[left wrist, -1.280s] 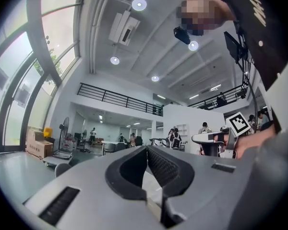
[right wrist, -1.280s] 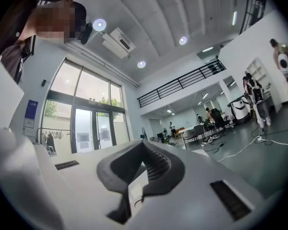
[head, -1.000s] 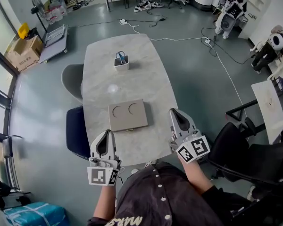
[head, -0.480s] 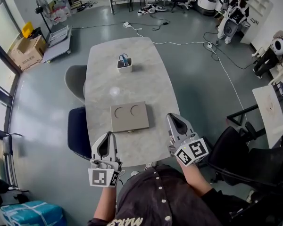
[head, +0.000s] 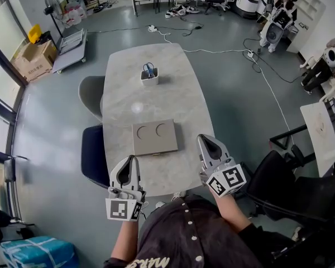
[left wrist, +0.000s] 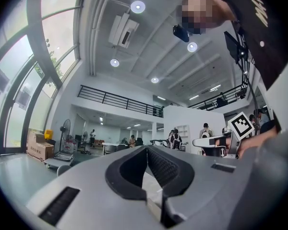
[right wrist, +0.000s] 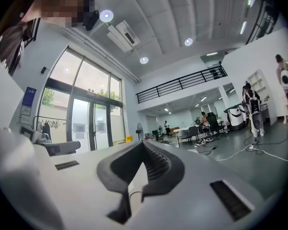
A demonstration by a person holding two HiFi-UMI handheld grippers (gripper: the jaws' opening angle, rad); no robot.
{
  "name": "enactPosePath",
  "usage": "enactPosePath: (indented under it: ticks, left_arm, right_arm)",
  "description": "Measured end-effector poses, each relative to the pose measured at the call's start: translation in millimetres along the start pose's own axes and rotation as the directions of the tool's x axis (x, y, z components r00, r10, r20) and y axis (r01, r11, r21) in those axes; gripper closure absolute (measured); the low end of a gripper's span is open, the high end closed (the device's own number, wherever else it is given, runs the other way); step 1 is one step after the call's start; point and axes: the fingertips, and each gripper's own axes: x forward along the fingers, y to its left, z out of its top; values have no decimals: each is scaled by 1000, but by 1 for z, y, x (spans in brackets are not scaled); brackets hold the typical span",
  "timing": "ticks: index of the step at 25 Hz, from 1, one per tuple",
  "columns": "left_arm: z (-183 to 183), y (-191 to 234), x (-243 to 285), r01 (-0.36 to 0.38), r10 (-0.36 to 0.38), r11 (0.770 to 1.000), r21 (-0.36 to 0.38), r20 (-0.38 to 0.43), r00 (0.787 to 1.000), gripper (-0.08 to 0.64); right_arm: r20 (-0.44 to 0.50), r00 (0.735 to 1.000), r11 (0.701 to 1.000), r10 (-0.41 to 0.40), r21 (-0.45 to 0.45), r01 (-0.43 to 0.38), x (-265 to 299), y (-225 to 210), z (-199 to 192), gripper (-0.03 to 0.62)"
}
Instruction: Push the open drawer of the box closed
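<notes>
A flat tan box (head: 154,138) with two round recesses in its lid lies on the marble table (head: 151,99). Its near side faces me, with a small dark spot at the middle of that edge. How far the drawer stands out is too small to tell. My left gripper (head: 127,159) hovers over the table's near left edge, below and left of the box. My right gripper (head: 204,139) hangs at the near right edge, beside the box's right corner. Both gripper views look up at the hall, and in each the jaws of the left gripper (left wrist: 146,147) and right gripper (right wrist: 143,143) meet with nothing between them.
A white holder (head: 149,75) with blue scissors stands at the table's far end. A grey chair (head: 90,94) and a dark blue chair (head: 91,156) sit along the left side. A black office chair (head: 282,180) is at my right. Cables cross the floor beyond.
The head view has shifted a little, so the table sits slightly lower and to the right in frame. Both grippers hold nearly the same places and stay shut.
</notes>
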Motion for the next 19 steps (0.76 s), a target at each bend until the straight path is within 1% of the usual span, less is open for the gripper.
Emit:
enactPosePath:
  ticks: [11, 19]
  left_arm:
    - [-4, -1, 0, 5, -5, 1000, 3, -12, 1000, 543]
    - [-8, -1, 0, 7, -7, 1000, 0, -14, 1000, 543]
  right_arm:
    - [-29, 1000, 999, 9, 36, -8, 2, 1, -12, 595]
    - [-27, 999, 999, 20, 27, -19, 4, 5, -12, 595]
